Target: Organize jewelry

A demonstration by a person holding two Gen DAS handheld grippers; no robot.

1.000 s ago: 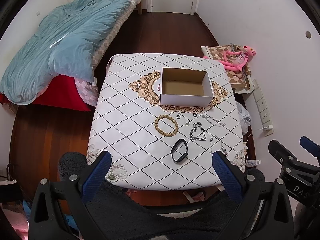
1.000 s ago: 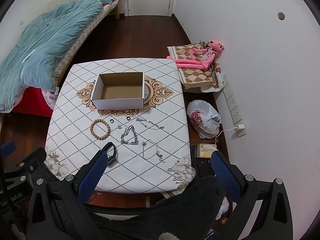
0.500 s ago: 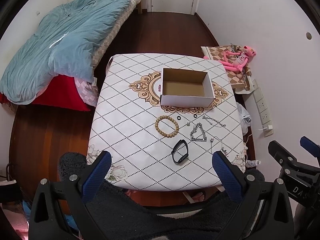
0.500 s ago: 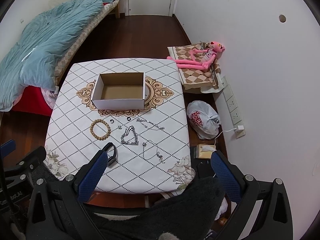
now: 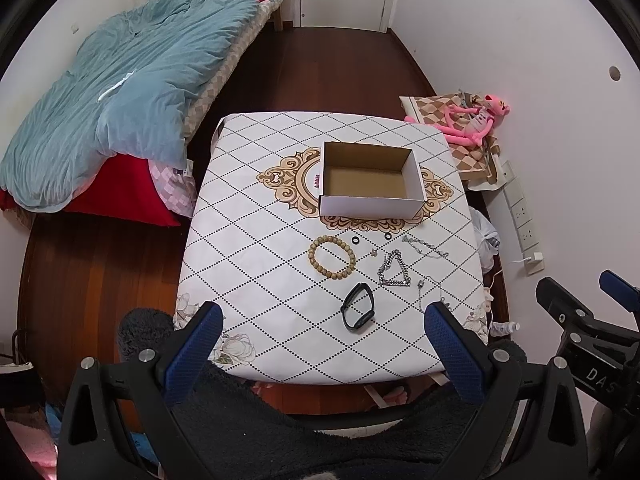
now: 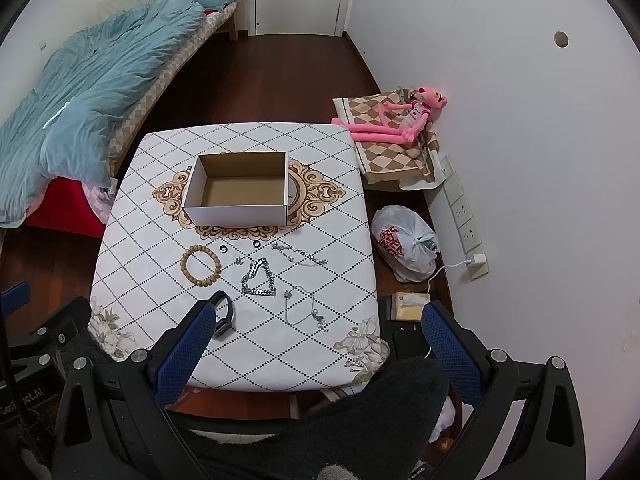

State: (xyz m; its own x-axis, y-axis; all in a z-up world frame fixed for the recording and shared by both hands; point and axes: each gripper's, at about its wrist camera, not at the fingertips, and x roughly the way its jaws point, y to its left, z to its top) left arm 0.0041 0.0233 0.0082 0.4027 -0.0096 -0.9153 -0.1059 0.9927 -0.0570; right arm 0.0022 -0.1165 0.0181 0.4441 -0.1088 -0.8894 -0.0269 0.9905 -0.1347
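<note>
An open, empty cardboard box [image 5: 370, 178] [image 6: 238, 192] sits mid-table. In front of it lie a wooden bead bracelet [image 5: 331, 257] [image 6: 201, 266], two small dark rings [image 5: 354, 241] [image 6: 222, 249], a heavy silver chain [image 5: 394, 270] [image 6: 258, 278], a thin silver bracelet [image 5: 425, 245] [image 6: 300, 257], a thin necklace [image 6: 304, 308] and a black band [image 5: 358, 307] [image 6: 224, 312]. My left gripper [image 5: 322, 318] and right gripper [image 6: 318, 318] are both open and empty, held high above the table's near edge.
The table [image 5: 256, 264] wears a white diamond-pattern cloth. A bed with a blue duvet [image 5: 120, 92] lies to the left. A pink plush toy [image 6: 400, 120], a plastic bag [image 6: 404, 246] and wall sockets lie to the right. Dark fuzzy sleeves fill the bottom of both views.
</note>
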